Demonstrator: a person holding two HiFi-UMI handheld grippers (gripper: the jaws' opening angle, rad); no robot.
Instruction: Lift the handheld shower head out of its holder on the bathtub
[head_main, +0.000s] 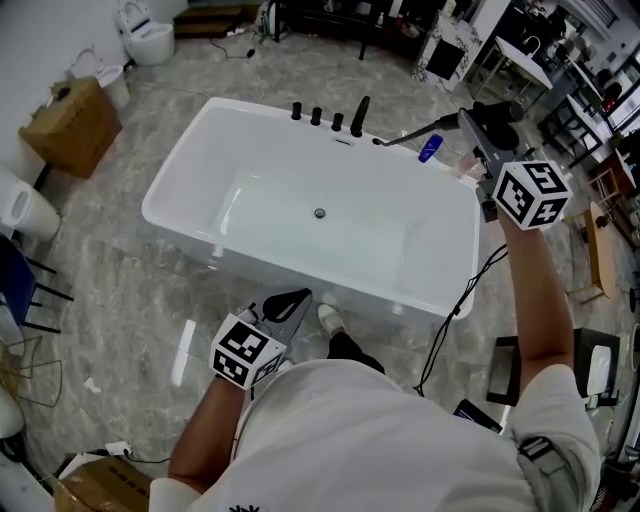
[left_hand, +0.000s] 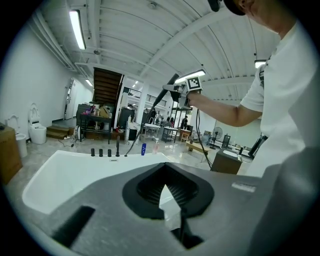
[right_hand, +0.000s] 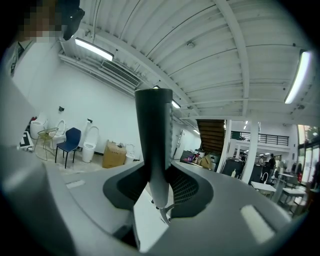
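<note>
The white bathtub fills the middle of the head view. Black tap knobs and a spout stand on its far rim. My right gripper is shut on the slim black shower head, held up above the tub's far right corner. Its hose runs down to the rim. In the right gripper view the shower head stands upright between the pads. My left gripper hovers by the tub's near side, shut and holding nothing. From it I see the raised shower head.
A blue bottle and a pale bottle stand on the tub's far right corner. A cardboard box and toilets are at the left. A black case lies on the floor at the right.
</note>
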